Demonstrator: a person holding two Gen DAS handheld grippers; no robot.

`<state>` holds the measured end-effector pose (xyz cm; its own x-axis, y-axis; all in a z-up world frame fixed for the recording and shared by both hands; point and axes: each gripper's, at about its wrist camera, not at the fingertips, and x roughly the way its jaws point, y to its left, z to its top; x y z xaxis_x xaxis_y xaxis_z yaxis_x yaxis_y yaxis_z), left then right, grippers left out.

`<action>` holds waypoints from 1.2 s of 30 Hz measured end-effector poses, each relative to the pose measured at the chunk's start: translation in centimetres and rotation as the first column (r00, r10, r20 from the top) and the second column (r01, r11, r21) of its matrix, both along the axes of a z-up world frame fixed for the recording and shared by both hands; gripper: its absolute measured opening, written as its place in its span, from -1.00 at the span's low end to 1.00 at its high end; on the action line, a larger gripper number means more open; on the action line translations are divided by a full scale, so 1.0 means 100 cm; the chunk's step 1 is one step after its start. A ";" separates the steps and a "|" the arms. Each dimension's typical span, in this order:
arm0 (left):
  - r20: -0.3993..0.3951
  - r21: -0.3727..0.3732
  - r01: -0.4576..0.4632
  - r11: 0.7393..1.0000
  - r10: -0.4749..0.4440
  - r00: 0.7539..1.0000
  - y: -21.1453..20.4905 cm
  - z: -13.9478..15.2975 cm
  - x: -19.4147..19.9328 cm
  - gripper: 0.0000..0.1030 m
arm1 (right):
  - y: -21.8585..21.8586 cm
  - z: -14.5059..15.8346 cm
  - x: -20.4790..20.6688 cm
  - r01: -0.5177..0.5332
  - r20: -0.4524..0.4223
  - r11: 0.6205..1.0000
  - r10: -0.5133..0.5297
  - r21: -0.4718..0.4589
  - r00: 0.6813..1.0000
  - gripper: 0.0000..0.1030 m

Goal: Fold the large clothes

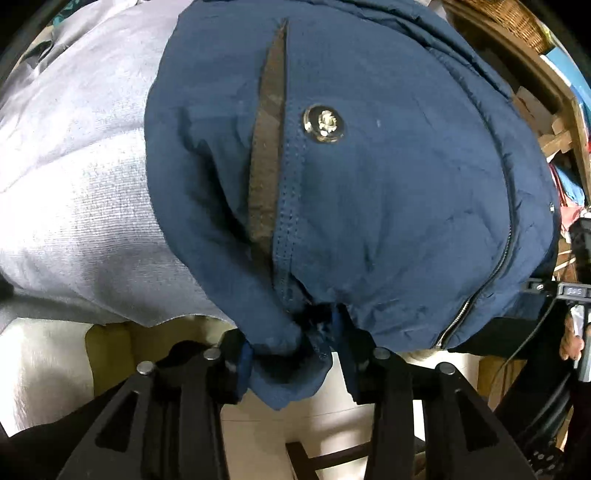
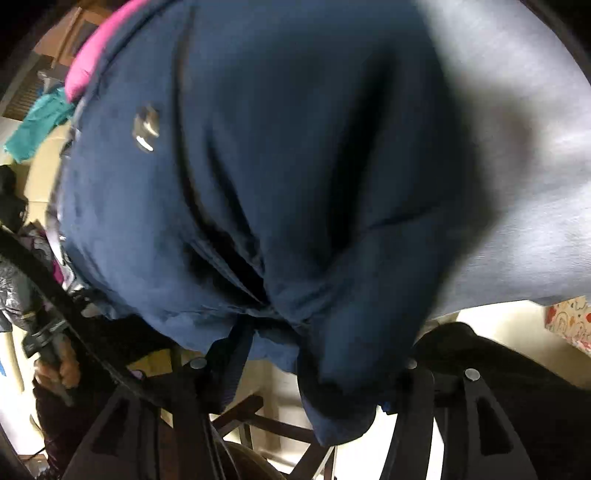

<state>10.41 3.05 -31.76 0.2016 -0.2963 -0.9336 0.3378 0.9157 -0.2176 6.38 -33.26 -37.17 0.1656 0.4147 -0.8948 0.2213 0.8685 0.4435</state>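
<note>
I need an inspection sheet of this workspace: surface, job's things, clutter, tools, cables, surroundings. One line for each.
Surface: grey cloth covers the table; its edge overhangs.
Job's things: navy jacket lies on the cloth, hem over the table edge; metal snap, zipper.
Clutter: pink item and teal cloth beyond the jacket.
Tools: left tool shut on bunched hem; right tool has hem fabric between its fingers, picture blurred, grip unclear.
Cables: black cable near the hand.
Surroundings: wicker basket, wooden shelf, chair frame below.
</note>
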 end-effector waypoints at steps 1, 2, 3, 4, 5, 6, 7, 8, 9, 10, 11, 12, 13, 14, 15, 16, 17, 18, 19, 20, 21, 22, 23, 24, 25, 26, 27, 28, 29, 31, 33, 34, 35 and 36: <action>0.010 -0.019 -0.011 1.000 0.011 1.000 0.003 0.004 -0.001 -0.63 | 0.006 0.005 -0.001 -0.034 0.018 0.999 0.034 -0.021 0.999 -0.42; 0.007 -0.046 -0.022 0.999 0.022 1.000 0.006 0.007 -0.002 -0.66 | 0.011 0.013 -0.003 -0.065 0.046 0.997 0.067 -0.052 0.997 -0.58; 0.009 -0.059 -0.025 0.998 0.026 1.000 0.008 0.009 -0.004 -0.70 | 0.013 0.022 -0.007 -0.067 0.071 0.996 0.072 -0.064 0.995 -0.59; 0.013 -0.072 -0.022 0.997 0.023 1.000 0.009 0.013 -0.006 -0.72 | 0.012 0.031 -0.011 -0.057 0.097 0.997 0.061 -0.049 0.993 -0.64; 0.016 -0.094 -0.017 0.995 0.018 1.000 0.009 0.019 -0.008 -0.73 | 0.010 0.040 -0.016 -0.047 0.118 0.998 0.050 -0.031 0.992 -0.65; 0.021 -0.127 -0.011 0.992 0.014 1.000 0.011 0.026 -0.011 -0.74 | 0.009 0.055 -0.022 -0.044 0.155 0.999 0.048 -0.026 0.987 -0.66; 0.030 -0.160 -0.007 0.987 0.012 0.999 0.015 0.035 -0.013 -0.75 | 0.008 0.065 -0.026 -0.048 0.183 0.998 0.052 -0.027 0.982 -0.66; 0.038 -0.179 -0.004 0.984 0.011 0.999 0.018 0.041 -0.017 -0.76 | 0.006 0.080 -0.031 -0.054 0.221 0.998 0.058 -0.024 0.974 -0.67; 0.054 -0.205 0.002 0.979 0.009 0.999 0.022 0.052 -0.021 -0.77 | 0.003 0.099 -0.036 -0.061 0.265 0.998 0.062 -0.013 0.962 -0.67; 0.067 -0.227 0.010 0.974 0.006 0.998 0.027 0.062 -0.022 -0.78 | 0.000 0.112 -0.039 -0.065 0.297 0.998 0.063 -0.003 0.953 -0.67; 0.078 -0.246 0.015 0.969 0.004 0.997 0.031 0.071 -0.024 -0.79 | -0.004 0.126 -0.040 -0.069 0.338 0.998 0.061 0.010 0.939 -0.67; 0.092 -0.269 0.020 0.963 0.005 0.996 0.036 0.082 -0.027 -0.80 | -0.008 0.143 -0.041 -0.074 0.383 0.997 0.058 0.028 0.922 -0.67; 0.107 -0.289 0.023 0.957 0.009 0.994 0.039 0.093 -0.028 -0.81 | -0.013 0.158 -0.041 -0.076 0.427 0.996 0.050 0.046 0.903 -0.67; 0.124 -0.309 0.025 0.951 0.014 0.992 0.045 0.096 -0.026 -0.81 | -0.017 0.170 -0.041 -0.075 0.464 0.995 0.036 0.066 0.885 -0.67; 0.140 -0.330 0.028 0.944 0.020 0.990 0.050 0.101 -0.025 -0.82 | -0.020 0.177 -0.039 -0.073 0.491 0.993 0.021 0.088 0.871 -0.67; 0.160 -0.358 0.032 0.933 0.027 0.987 0.055 0.113 -0.021 -0.82 | -0.022 0.186 -0.038 -0.069 0.518 0.991 0.001 0.113 0.855 -0.67; 0.178 -0.384 0.037 0.923 0.035 0.983 0.061 0.119 -0.014 -0.82 | -0.025 0.192 -0.036 -0.065 0.547 0.988 -0.020 0.137 0.837 -0.67; 0.197 -0.411 0.041 0.911 0.045 0.979 0.064 0.132 -0.008 -0.83 | -0.026 0.197 -0.034 -0.062 0.569 0.987 -0.035 0.150 0.822 -0.67; 0.210 -0.429 0.043 0.903 0.053 0.976 0.066 0.140 -0.004 -0.83 | -0.026 0.204 -0.034 -0.051 0.595 0.986 -0.054 0.159 0.802 -0.68; 0.223 -0.447 0.044 0.893 0.064 0.973 0.065 0.151 0.003 -0.83 | -0.023 0.210 -0.037 -0.037 0.618 0.986 -0.072 0.162 0.783 -0.68; 0.231 -0.465 0.042 0.884 0.075 0.970 0.066 0.157 0.012 -0.83 | -0.029 0.216 -0.033 -0.022 0.641 0.985 -0.095 0.171 0.762 -0.68; 0.238 -0.486 0.036 0.873 0.093 0.967 0.067 0.167 0.024 -0.83 | -0.036 0.222 -0.027 -0.004 0.659 0.982 -0.123 0.188 0.742 -0.68; 0.248 -0.500 0.029 0.866 0.111 0.962 0.068 0.175 0.036 -0.83 | -0.042 0.228 -0.020 0.017 0.670 0.977 -0.159 0.213 0.725 -0.68; 0.260 -0.507 0.022 0.861 0.128 0.957 0.069 0.179 0.045 -0.83 | -0.044 0.230 -0.014 0.035 0.678 0.973 -0.186 0.230 0.712 -0.68; 0.272 -0.518 0.008 0.855 0.156 0.950 0.070 0.185 0.057 -0.83 | -0.050 0.232 -0.007 0.056 0.685 0.968 -0.213 0.244 0.697 -0.68; 0.273 -0.536 -0.013 0.844 0.188 0.944 0.070 0.190 0.069 -0.83 | -0.060 0.234 0.002 0.090 0.693 0.959 -0.256 0.268 0.674 -0.68; 0.267 -0.556 -0.031 0.831 0.214 0.940 0.074 0.191 0.079 -0.83 | -0.064 0.236 0.014 0.111 0.694 0.951 -0.288 0.289 0.660 -0.68; 0.262 -0.577 -0.055 0.815 0.248 0.933 0.075 0.193 0.090 -0.83 | -0.067 0.238 0.026 0.130 0.695 0.943 -0.315 0.307 0.647 -0.68; 0.258 -0.591 -0.080 0.803 0.281 0.924 0.076 0.191 0.102 -0.83 | -0.074 0.237 0.038 0.159 0.699 0.935 -0.344 0.317 0.628 -0.68; 0.246 -0.608 -0.134 0.783 0.346 0.905 0.073 0.186 0.127 -0.83 | -0.084 0.234 0.058 0.205 0.700 0.923 -0.381 0.326 0.603 -0.68; 0.239 -0.608 -0.175 0.774 0.389 0.890 0.068 0.185 0.145 -0.83 | -0.093 0.227 0.079 0.240 0.692 0.903 -0.428 0.356 0.582 -0.68; 0.237 -0.606 -0.201 0.769 0.416 0.878 0.064 0.179 0.158 -0.83 | -0.097 0.222 0.091 0.256 0.686 0.892 -0.450 0.371 0.572 -0.68; 0.236 -0.605 -0.216 0.766 0.431 0.871 0.062 0.176 0.166 -0.83 | -0.102 0.214 0.105 0.281 0.681 0.883 -0.468 0.375 0.563 -0.68; 0.229 -0.605 -0.237 0.760 0.452 0.862 0.059 0.170 0.178 -0.83 | -0.107 0.211 0.115 0.294 0.676 0.879 -0.476 0.375 0.562 -0.68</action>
<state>28.26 8.95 -14.77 0.6616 -0.5708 -0.4863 0.1713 0.7464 -0.6431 17.92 -43.97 -16.05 0.9068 0.2960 -0.3002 0.0373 0.6530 0.7564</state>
